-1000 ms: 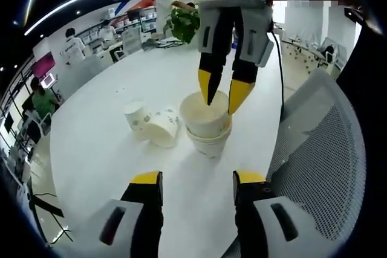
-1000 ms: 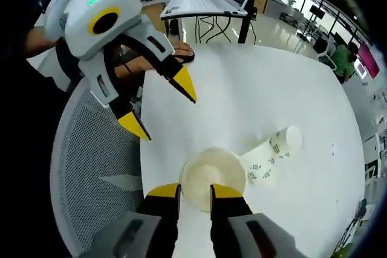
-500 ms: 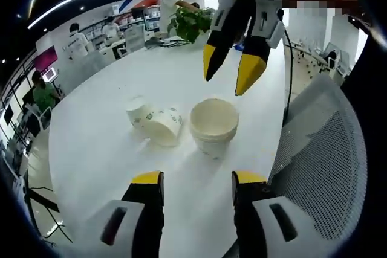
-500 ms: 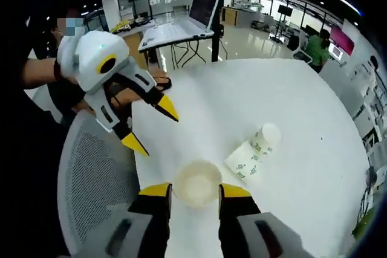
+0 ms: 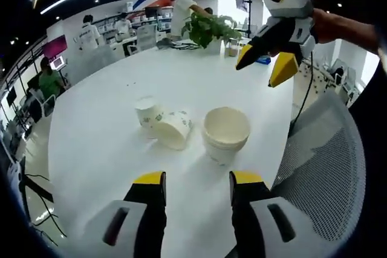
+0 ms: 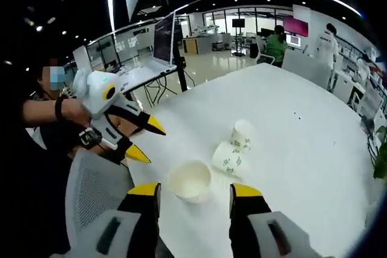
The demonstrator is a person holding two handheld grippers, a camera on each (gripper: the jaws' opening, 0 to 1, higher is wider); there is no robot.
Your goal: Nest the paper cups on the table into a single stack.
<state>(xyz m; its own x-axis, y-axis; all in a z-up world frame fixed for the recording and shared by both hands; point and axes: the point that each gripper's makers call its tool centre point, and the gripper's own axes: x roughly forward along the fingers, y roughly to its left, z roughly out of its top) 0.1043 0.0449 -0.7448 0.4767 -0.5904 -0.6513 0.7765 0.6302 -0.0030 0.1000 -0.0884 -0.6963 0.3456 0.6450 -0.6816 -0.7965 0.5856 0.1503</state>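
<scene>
Progress looks partial: some cups are nested, others are not yet joined.

Left gripper view: an upright stack (image 5: pixel 226 138) stands on the white bench (image 5: pixel 91 143), near its edge and close to a mesh chair (image 5: pixel 329 173). At least two rims show, one inside the other, so at least two cups appear nested there; the exact count I cannot tell. Just beside the stack, on the side away from the chair, lie two printed cups (image 5: pixel 164 125) on their sides, one seemingly pushed into the other, apart from the stack. The left gripper (image 5: pixel 196 180) hangs short of the stack with its fingers spread wide and nothing between them. The right gripper (image 5: pixel 262 67) is raised beyond the stack, its yellow tips parted and empty. A plant (image 5: pixel 204 28) stands far beyond the stack.

Right gripper view: the stack (image 6: pixel 190 180) sits just ahead of the right gripper (image 6: pixel 195 193), whose fingers are released and hold nothing. The printed cups (image 6: pixel 232 152) lie just beside the stack, on the side away from the chair (image 6: pixel 91 197). The left gripper (image 6: pixel 142 140) hovers by the chair side of the stack, splayed and empty.

By my reading, what is left is to lift the lying pair, right it, and seat it into the stack; a tipped cup may roll when nudged.
</scene>
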